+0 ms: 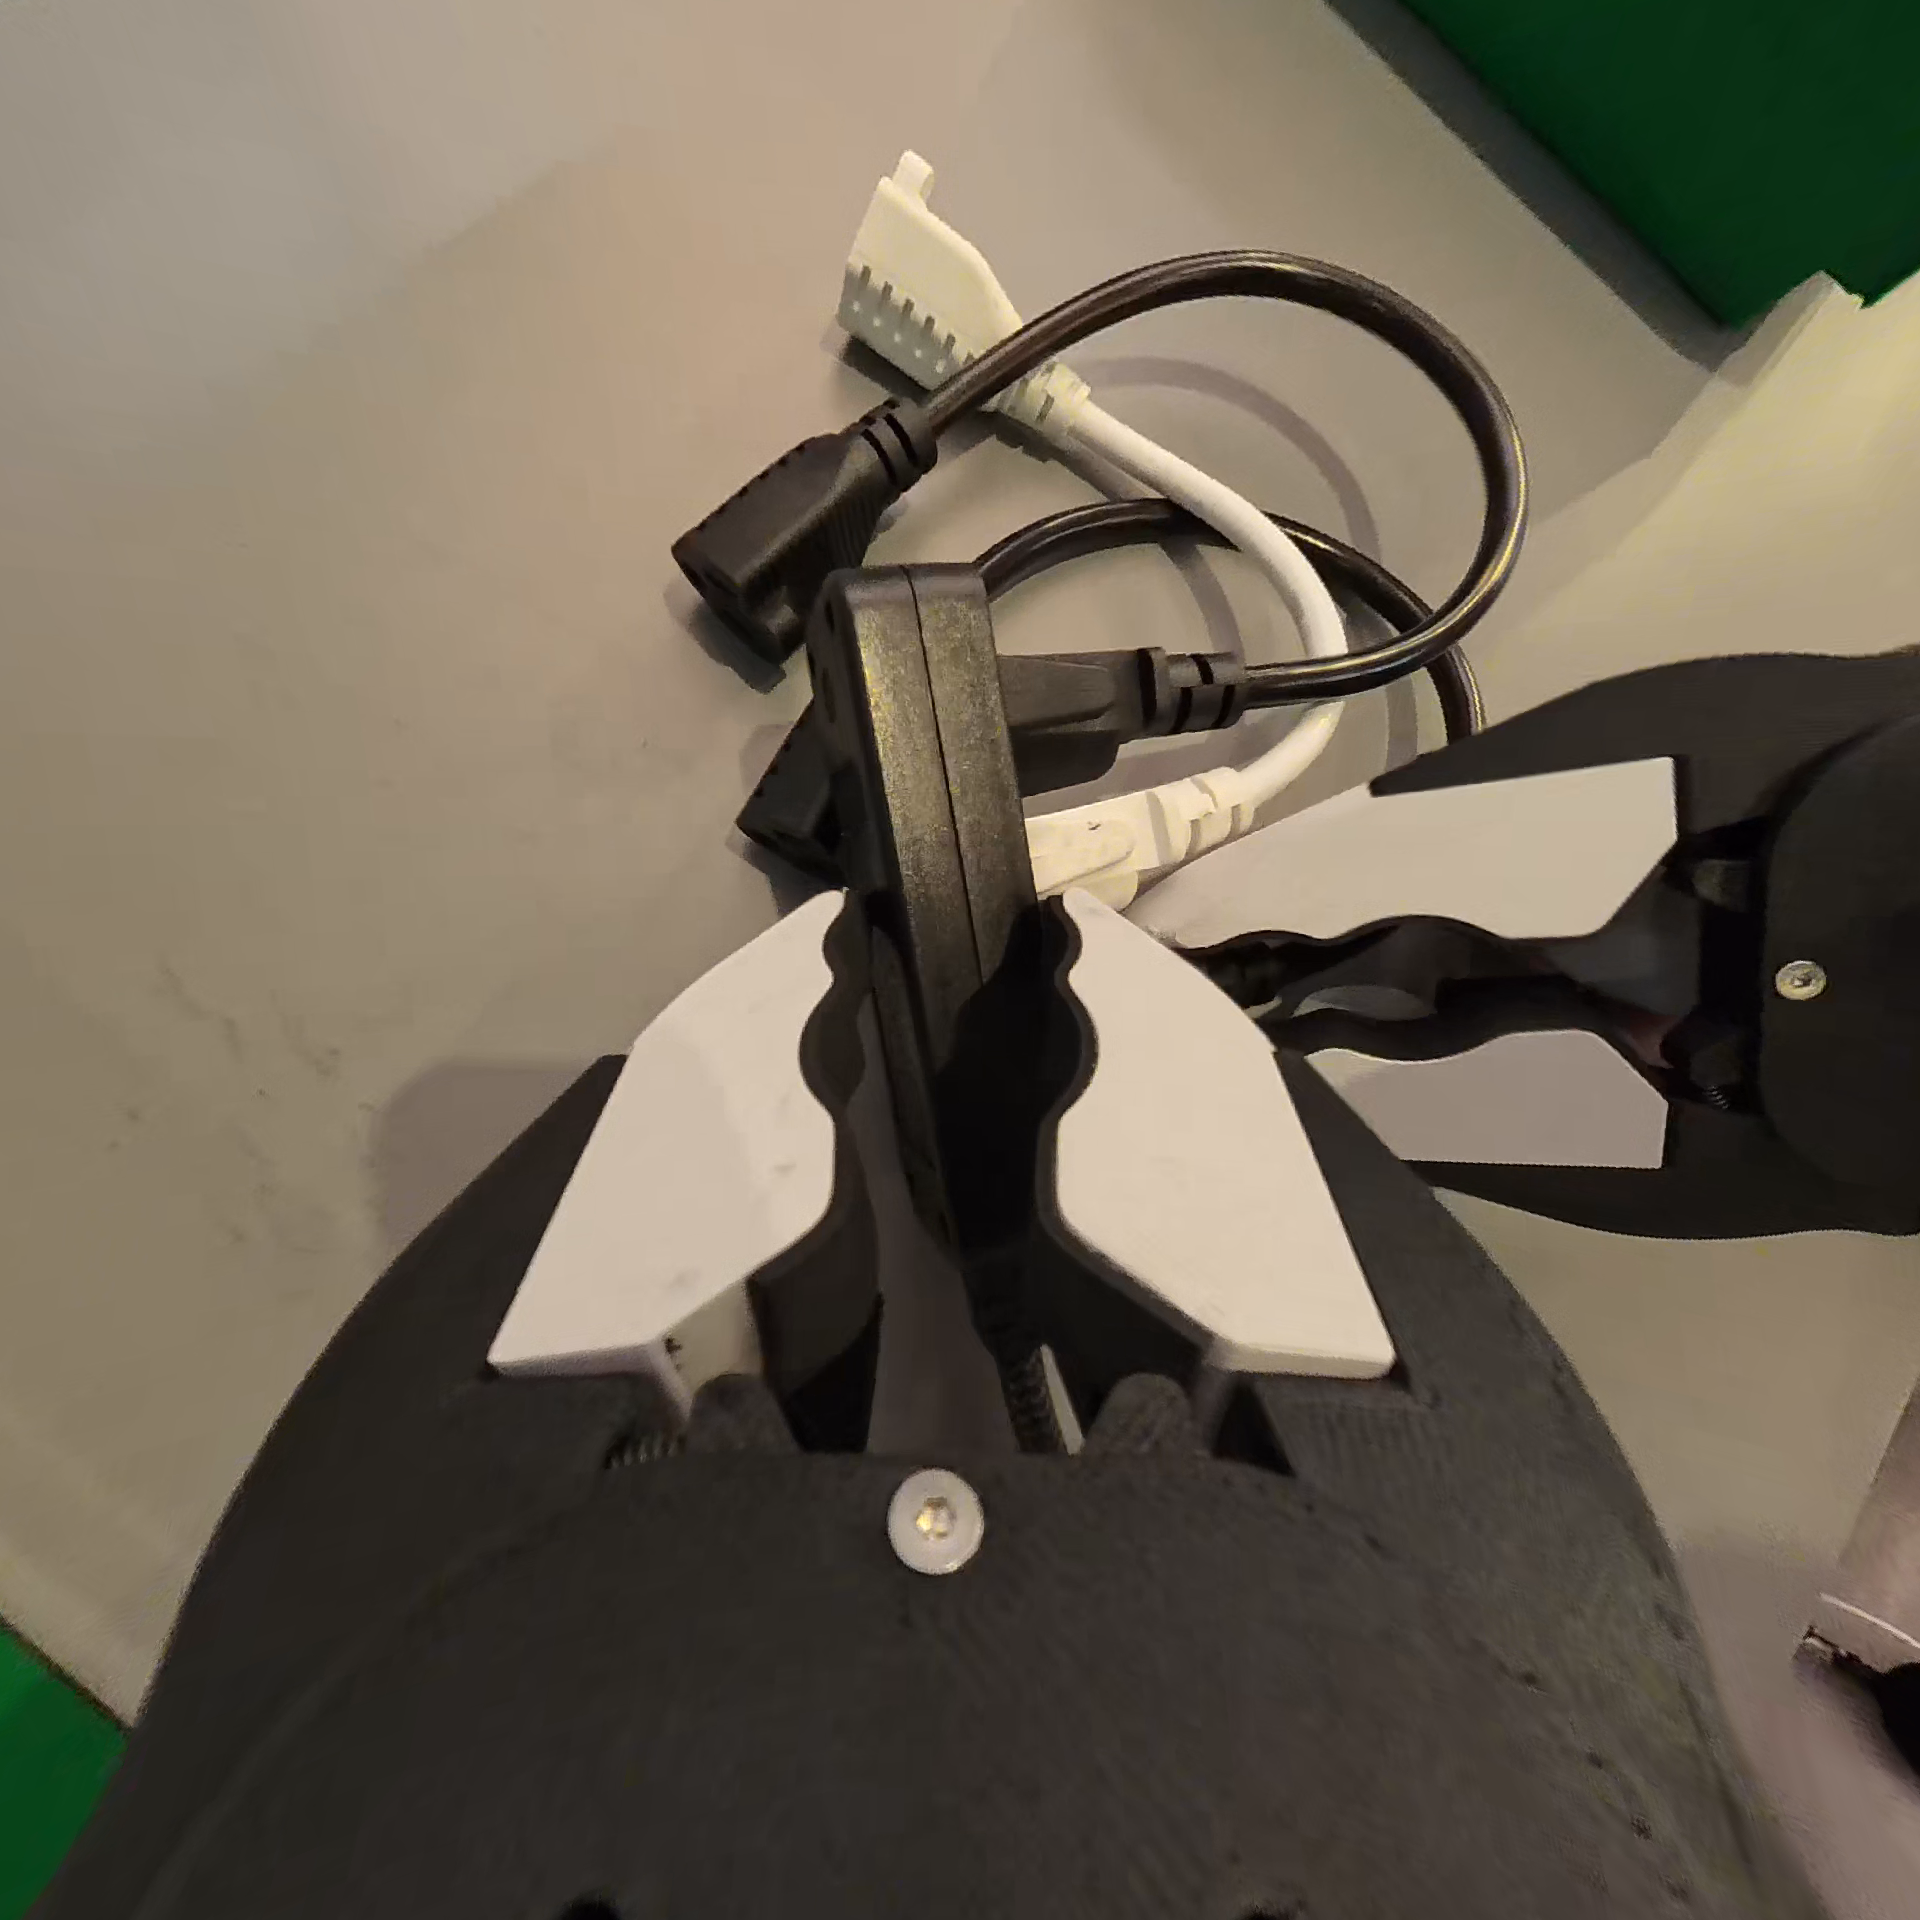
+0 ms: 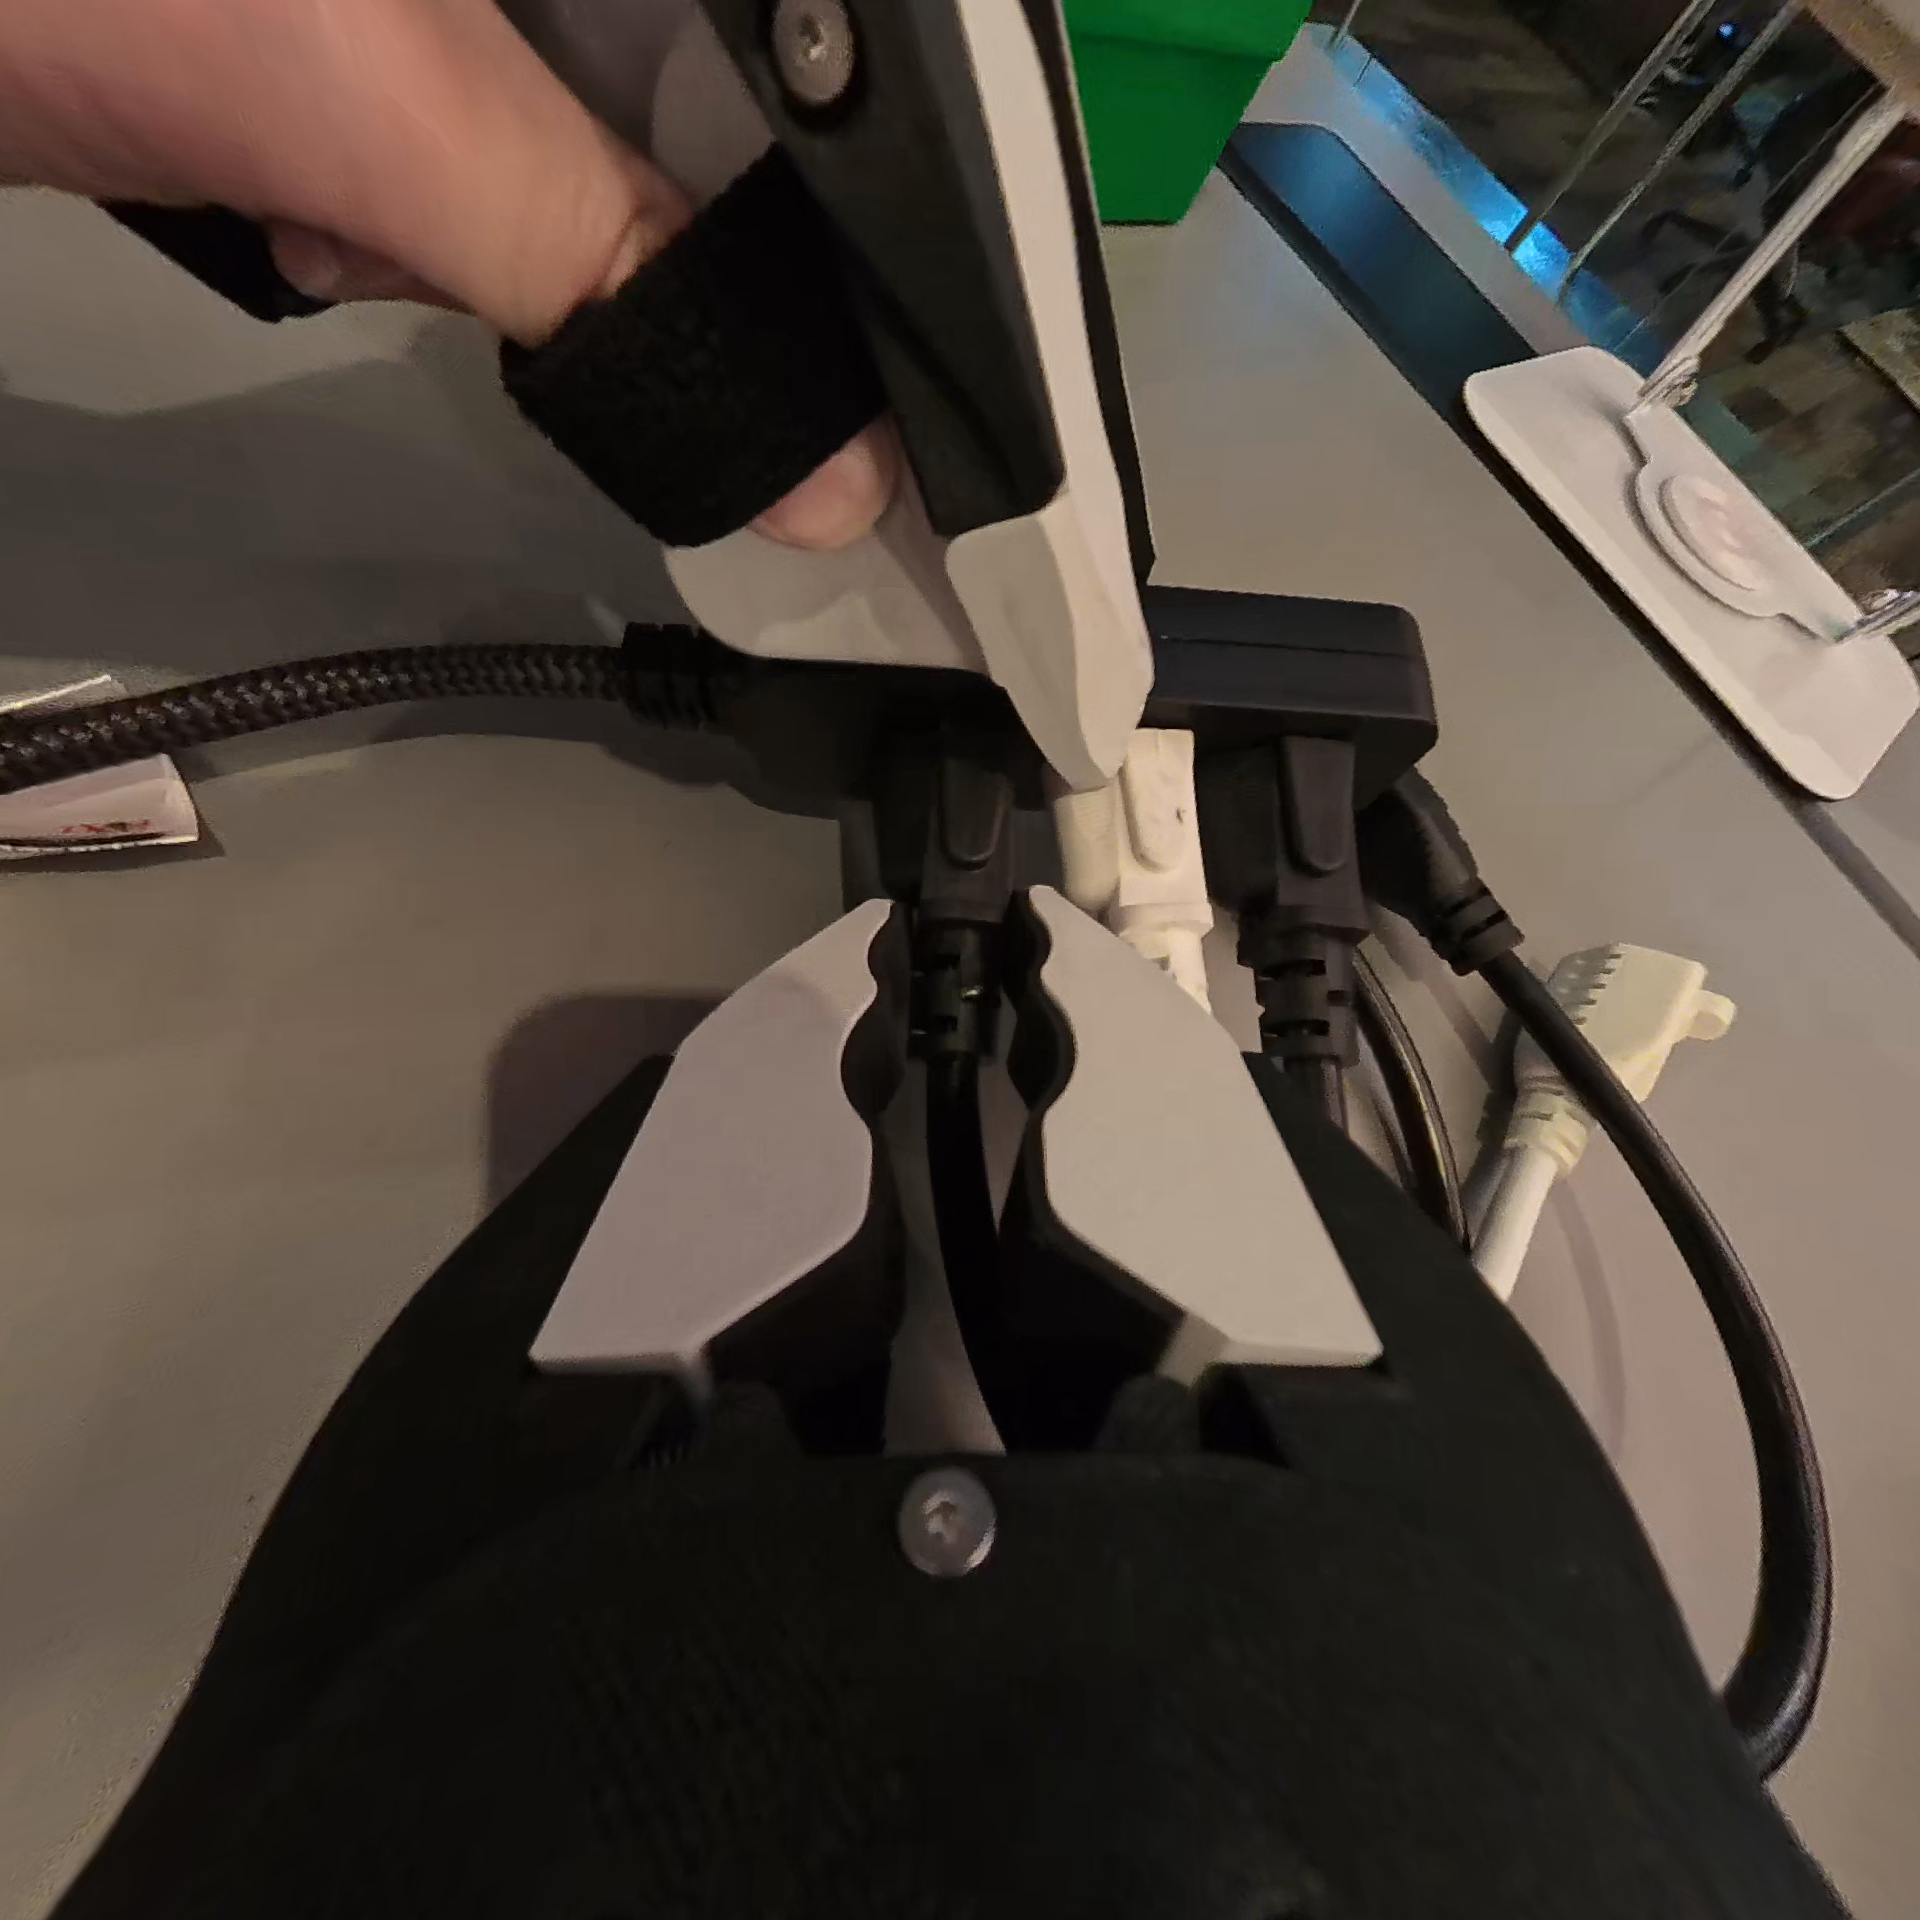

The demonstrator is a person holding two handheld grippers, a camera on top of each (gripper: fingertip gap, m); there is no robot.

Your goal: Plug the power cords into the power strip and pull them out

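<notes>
My left gripper (image 1: 951, 914) is shut on the black power strip (image 1: 914, 748) and holds it edge-on on the grey table. It enters the right wrist view (image 2: 1081, 727) from above, held by a hand, and clamps the strip (image 2: 1299, 675). Three plugs sit in the strip: a black plug (image 2: 961, 821), a white plug (image 2: 1153, 831) and another black plug (image 2: 1309, 831). My right gripper (image 2: 956, 914) is shut on the left black plug at its strain relief. It also shows in the left wrist view (image 1: 1216, 951), coming in from the right.
The cords loop behind the strip, with a loose black connector (image 1: 769, 551) and a white connector (image 1: 914, 281) on the table. The strip's braided cable (image 2: 312, 696) runs left. A green box (image 2: 1174, 104) and a white stand base (image 2: 1704, 582) stand at the back right. The white connector (image 1: 914, 281) is about 15 cm from both grippers' fingertips.
</notes>
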